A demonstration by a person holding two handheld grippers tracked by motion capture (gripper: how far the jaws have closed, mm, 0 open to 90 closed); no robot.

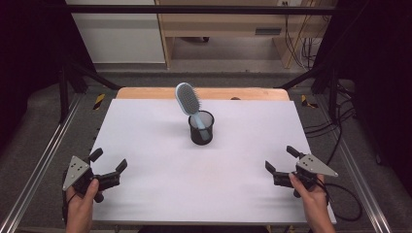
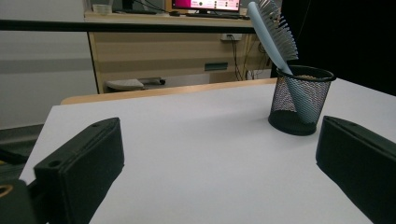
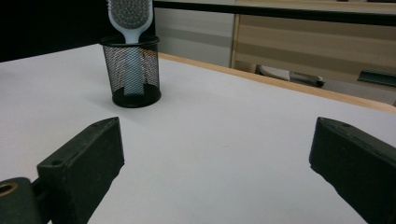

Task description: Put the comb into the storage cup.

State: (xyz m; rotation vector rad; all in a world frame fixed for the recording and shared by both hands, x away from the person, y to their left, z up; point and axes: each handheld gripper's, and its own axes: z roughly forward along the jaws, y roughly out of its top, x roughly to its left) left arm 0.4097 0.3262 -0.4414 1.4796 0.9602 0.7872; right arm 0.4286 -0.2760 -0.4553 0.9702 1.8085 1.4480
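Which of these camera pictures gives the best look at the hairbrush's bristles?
The right gripper view: the brush faces that camera, so its bristle pad shows head-on above the cup, though the top is cut off. The left gripper view shows the bristles side-on, sticking out to the right. The high view shows the whole brush, small, leaning left.

1 hairbrush [image 1: 188,99], 1 mesh cup [image 1: 201,128]

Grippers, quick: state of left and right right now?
Left gripper: open, holding nothing.
Right gripper: open, holding nothing.
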